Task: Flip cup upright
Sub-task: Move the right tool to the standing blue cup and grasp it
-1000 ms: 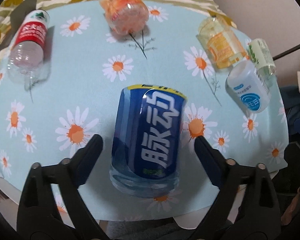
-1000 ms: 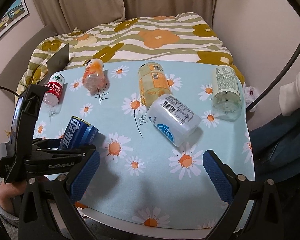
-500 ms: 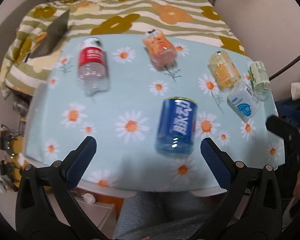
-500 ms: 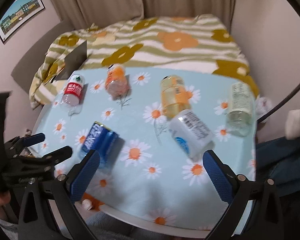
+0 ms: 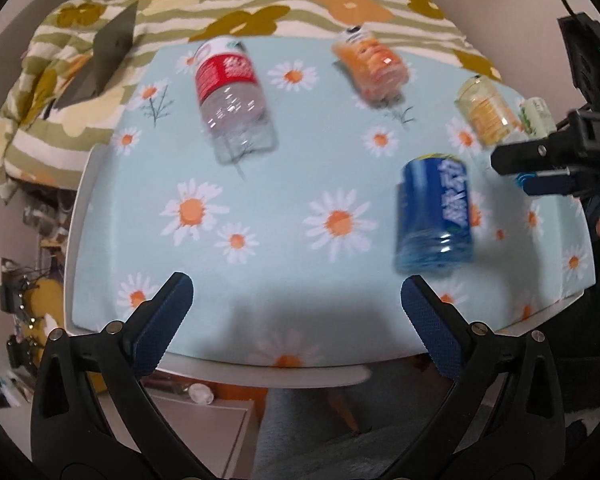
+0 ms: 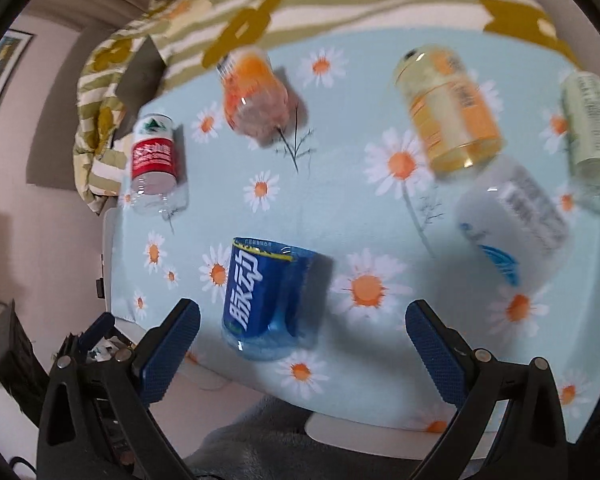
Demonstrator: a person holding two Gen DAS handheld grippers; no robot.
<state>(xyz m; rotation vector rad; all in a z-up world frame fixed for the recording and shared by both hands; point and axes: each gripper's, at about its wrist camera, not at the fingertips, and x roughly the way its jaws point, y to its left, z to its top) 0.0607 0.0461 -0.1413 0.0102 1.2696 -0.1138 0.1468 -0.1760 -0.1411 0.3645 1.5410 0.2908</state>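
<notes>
Right wrist view: right tool point(image 6: 302, 338) spread wide, empty, just short of blue cup point(image 6: 270, 300) lying on its side near table point(image 6: 340, 216) front edge. Left wrist view: left tool point(image 5: 296, 314) likewise released, clear of cup; motion blur obscures detail, apparently no contact.

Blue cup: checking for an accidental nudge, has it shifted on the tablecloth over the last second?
No. The blue cup lies on its side beside the same large daisy; only the cameras moved.
</notes>
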